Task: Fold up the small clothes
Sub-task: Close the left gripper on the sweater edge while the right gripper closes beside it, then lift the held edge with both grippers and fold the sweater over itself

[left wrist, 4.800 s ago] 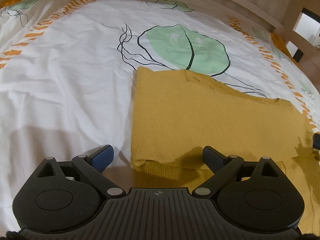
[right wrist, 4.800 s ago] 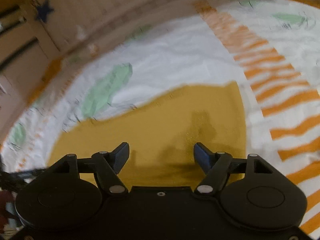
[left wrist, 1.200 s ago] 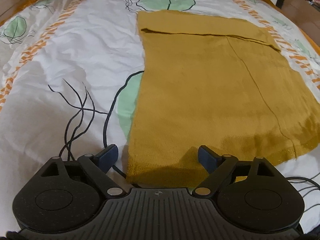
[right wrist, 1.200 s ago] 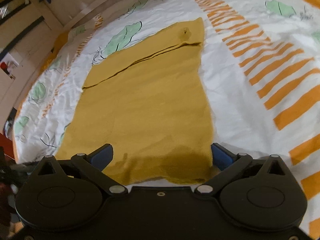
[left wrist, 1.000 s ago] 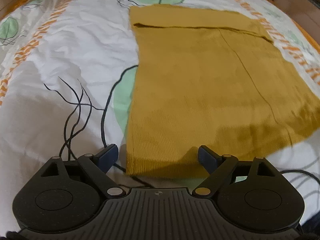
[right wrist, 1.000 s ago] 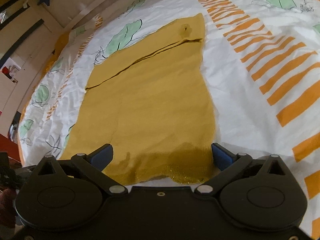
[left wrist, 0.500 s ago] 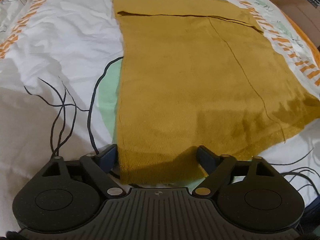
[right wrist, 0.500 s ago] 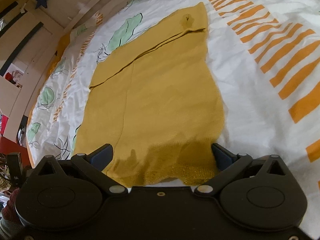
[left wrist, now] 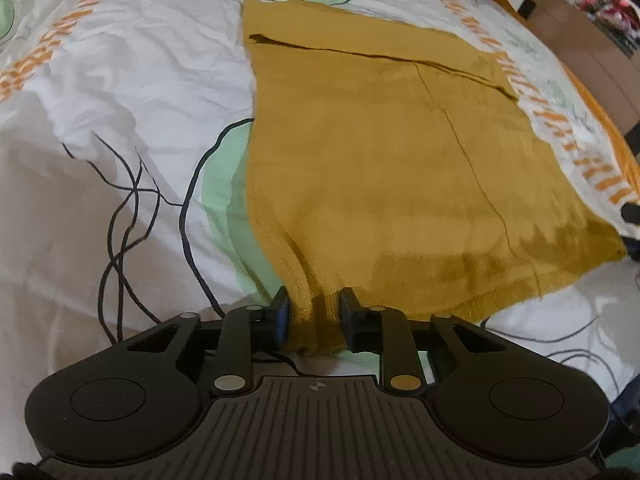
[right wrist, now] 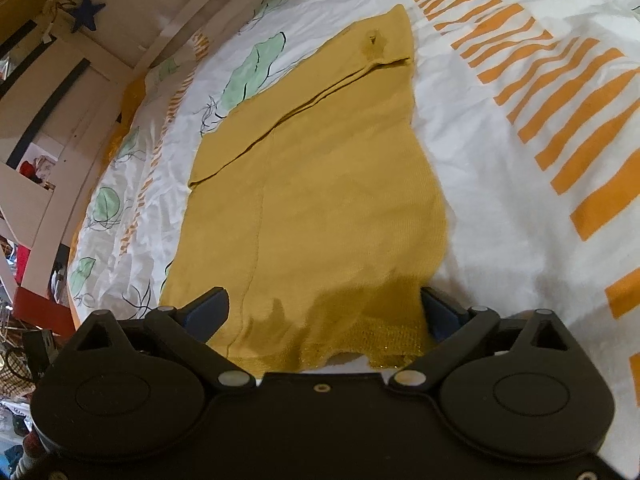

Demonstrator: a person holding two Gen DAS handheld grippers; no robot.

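Note:
A mustard-yellow knitted garment point(left wrist: 380, 168) lies flat on the bed, its far end folded over in a band. My left gripper point(left wrist: 314, 314) is shut on the garment's near left corner, and the cloth bunches between the fingers. In the right wrist view the same garment point(right wrist: 320, 208) stretches away from me. My right gripper point(right wrist: 324, 312) is open, its fingers straddling the near right hem of the garment.
The bed sheet point(left wrist: 120, 120) is white with green leaves, black lines and orange stripes point(right wrist: 560, 92). A wooden bed frame point(left wrist: 580, 48) runs along the far right. A white rail and a blue star point(right wrist: 87, 11) stand beyond the bed.
My left gripper has closed on the garment's near left corner, gathering the cloth between its fingers. My right gripper has stayed open over the right hem.

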